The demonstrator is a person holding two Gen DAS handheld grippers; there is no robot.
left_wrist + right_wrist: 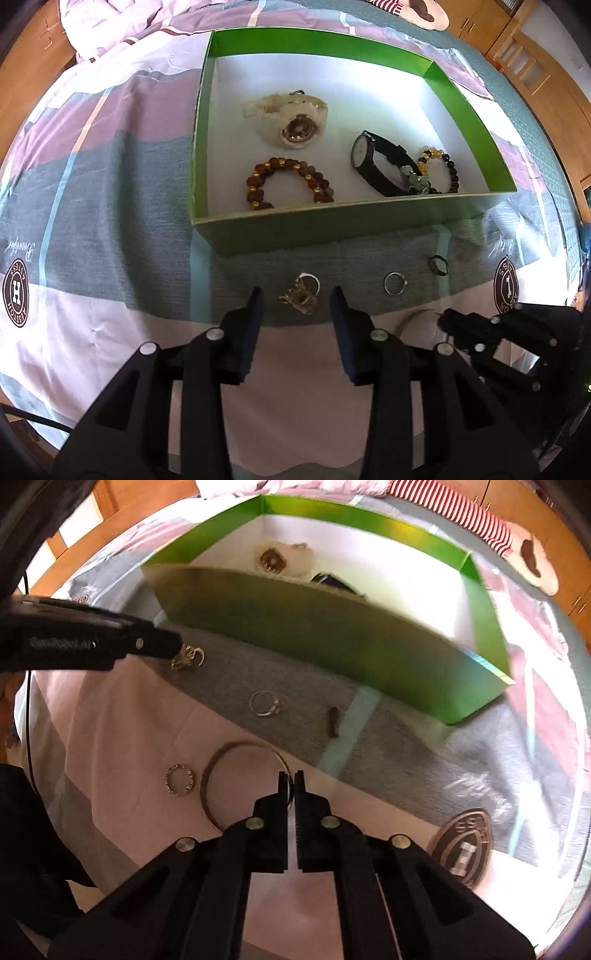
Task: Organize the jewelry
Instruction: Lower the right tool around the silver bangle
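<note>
Green box (pixel 207 122) on the striped bedspread (pixel 110 177), far from the tongs; white floor inside; cream watch (pixel 291 118) at the far left of the box; brown bead bracelet (pixel 288 182) near the front wall, left side; black watch (pixel 380 162) on the right, with a small silver charm (pixel 415 181) on its strap; dark-and-gold bead bracelet (pixel 441 170) just beside it, further right.

Outside the box, on the grey stripe: gold ring (pixel 301 291) at the left; silver ring (pixel 394 283) to its right; small black ring (pixel 438 264) further right, near the box wall.

Left gripper (pixel 297 301) pointing down, jaws apart, one finger on each side of the gold ring, pads not pressing on it; nothing held.

Right gripper (pixel 291 781) clenched on the thin rim of the big metal bangle (pixel 208 775), lying on the pink stripe; little beaded ring (pixel 179 780) just left of the bangle, not touching it.

Striped pillow (pixel 476 517) far away, past the box.
</note>
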